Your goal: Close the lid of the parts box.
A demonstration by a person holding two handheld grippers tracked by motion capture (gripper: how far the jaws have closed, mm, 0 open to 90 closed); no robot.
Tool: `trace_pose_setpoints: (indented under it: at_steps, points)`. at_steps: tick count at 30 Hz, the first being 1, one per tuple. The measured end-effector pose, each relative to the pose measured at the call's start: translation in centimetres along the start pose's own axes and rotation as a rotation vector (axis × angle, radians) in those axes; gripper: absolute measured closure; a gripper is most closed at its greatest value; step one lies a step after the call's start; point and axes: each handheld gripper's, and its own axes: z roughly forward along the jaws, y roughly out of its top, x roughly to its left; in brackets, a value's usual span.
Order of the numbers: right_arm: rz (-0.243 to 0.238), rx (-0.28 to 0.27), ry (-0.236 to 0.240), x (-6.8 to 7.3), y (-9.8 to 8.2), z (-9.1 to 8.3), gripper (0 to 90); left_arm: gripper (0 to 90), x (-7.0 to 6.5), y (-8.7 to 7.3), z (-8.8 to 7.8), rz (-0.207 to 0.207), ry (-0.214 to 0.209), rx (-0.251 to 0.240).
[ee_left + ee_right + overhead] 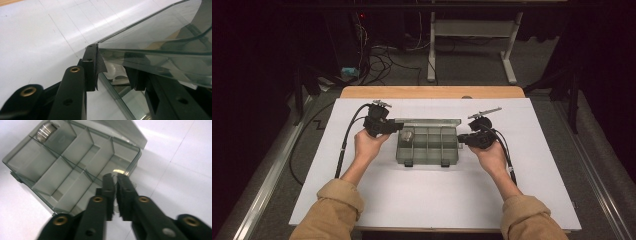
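A clear plastic compartment box (427, 145) lies mid-table with its lid (428, 121) swung open to the back. A shiny metal piece (407, 136) sits in its back left compartment, also seen as the metal piece (46, 130) in the right gripper view. My left gripper (394, 126) is at the box's back left corner. Its jaws stand apart on either side of the thin side wall (112, 96), under the lid (160, 32), without pinching it. My right gripper (115, 178) is at the box's right wall (130, 168), jaws nearly together with the clear rim between them.
White paper (437, 200) covers the wooden table (432, 92); bare sheet lies in front of the box and on both sides. Cables (344, 145) trail from both grippers. A desk frame (472, 30) and floor cables lie beyond the table.
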Motion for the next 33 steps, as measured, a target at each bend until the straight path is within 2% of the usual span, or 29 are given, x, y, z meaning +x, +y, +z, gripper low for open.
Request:
trace_pose_setpoints:
  at_steps: [7,11,14,18,22,26,29,33]
  points:
    - [-0.006,-0.058,0.023,0.4,0.8,-0.7,90.0,63.5,0.1,-0.2,0.1,-0.001,-0.005,0.017]
    - [-0.012,-0.063,0.019,0.7,1.1,-0.9,90.0,59.0,0.1,-0.5,0.1,-0.005,-0.031,0.022]
    - [-0.017,-0.064,0.018,0.7,1.1,-0.9,90.0,53.9,0.1,-0.7,0.0,-0.003,-0.027,0.037]
    - [-0.019,-0.065,0.023,0.8,1.1,-1.0,89.9,49.3,0.2,-0.9,-0.2,-0.007,-0.041,0.055]
    - [-0.019,-0.059,0.026,0.9,1.1,-0.9,89.7,48.5,0.3,-1.4,-0.3,-0.021,-0.041,0.069]
    - [-0.023,-0.052,0.032,1.0,1.0,-0.8,89.2,55.7,0.3,-1.9,-0.6,-0.034,-0.072,0.068]
    - [-0.028,-0.051,0.036,1.0,0.8,-0.9,89.1,62.4,0.2,-2.3,-1.0,-0.004,-0.087,0.068]
    - [-0.032,-0.044,0.033,1.1,0.7,-0.9,89.1,66.8,0.1,-2.6,-1.4,-0.013,-0.110,0.046]
